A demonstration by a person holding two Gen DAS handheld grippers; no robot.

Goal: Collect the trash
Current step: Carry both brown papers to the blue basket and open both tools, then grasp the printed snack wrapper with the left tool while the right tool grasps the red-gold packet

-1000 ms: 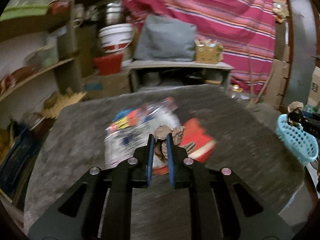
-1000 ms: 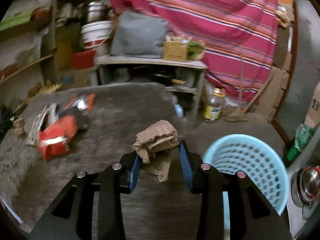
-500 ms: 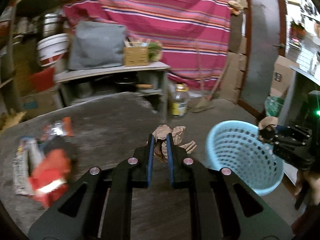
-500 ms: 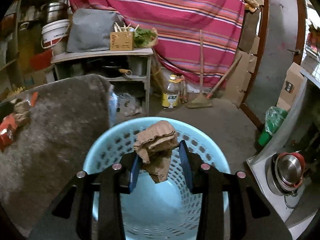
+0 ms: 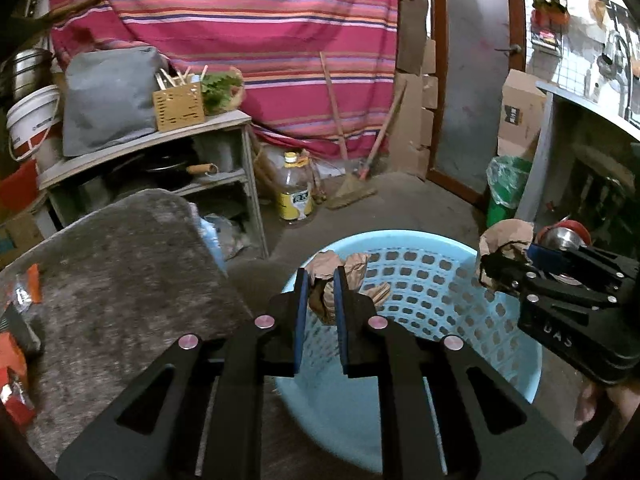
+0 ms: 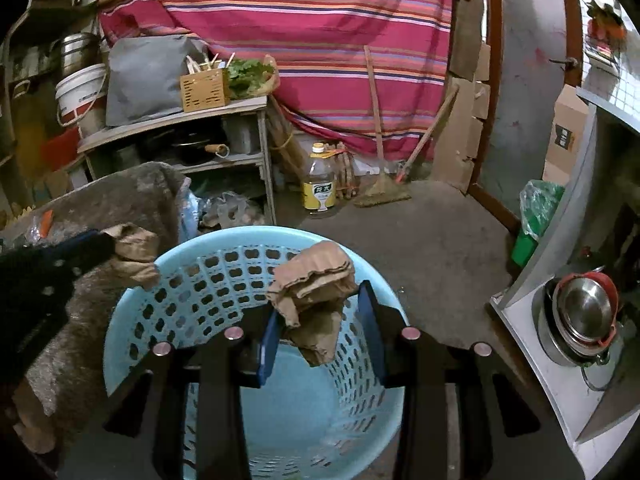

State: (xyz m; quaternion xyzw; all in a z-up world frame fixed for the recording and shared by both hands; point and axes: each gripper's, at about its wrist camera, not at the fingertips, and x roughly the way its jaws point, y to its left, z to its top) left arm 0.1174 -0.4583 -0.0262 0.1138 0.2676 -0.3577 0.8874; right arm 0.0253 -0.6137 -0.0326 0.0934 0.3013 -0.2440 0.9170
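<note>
**Item: two paper wads, over basket**

Crumpled brown paper [image 5: 326,300] clamped in my left gripper [image 5: 319,312]; crumpled cardboard wad [image 6: 314,292] clamped in my right gripper [image 6: 320,328]. Both grippers reach forward above the blue basket [image 6: 192,252], beside the table [image 5: 120,264].

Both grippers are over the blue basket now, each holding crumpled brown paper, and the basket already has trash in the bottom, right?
Not quite. The blue basket is still bare inside, as the right wrist view shows. The left gripper and right gripper are over it, each holding crumpled brown paper.
</note>
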